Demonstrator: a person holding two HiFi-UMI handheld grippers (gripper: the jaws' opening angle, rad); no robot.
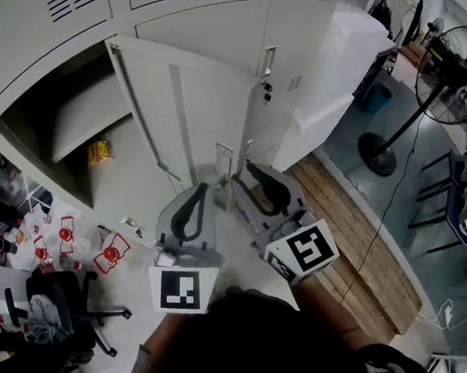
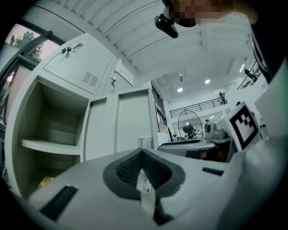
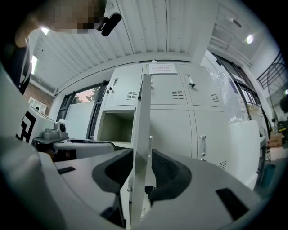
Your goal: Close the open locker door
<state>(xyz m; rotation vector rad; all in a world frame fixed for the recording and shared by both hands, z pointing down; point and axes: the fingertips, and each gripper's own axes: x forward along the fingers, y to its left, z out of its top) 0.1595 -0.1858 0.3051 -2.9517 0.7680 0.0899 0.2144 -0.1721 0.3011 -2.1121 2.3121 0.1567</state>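
Grey locker bank filled the far side. The open locker door stood swung out toward the near side, right of its open compartment. Right gripper had jaws apart, the door's free edge between them with a gap at the right pad. Left gripper sat just left, jaws together, empty. Yellow packet lay inside, below the shelf.

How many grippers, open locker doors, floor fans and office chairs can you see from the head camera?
Grippers: 2 (left gripper, right gripper)
Open locker door: 1
Floor fan: 1
Office chair: 1
Total: 5
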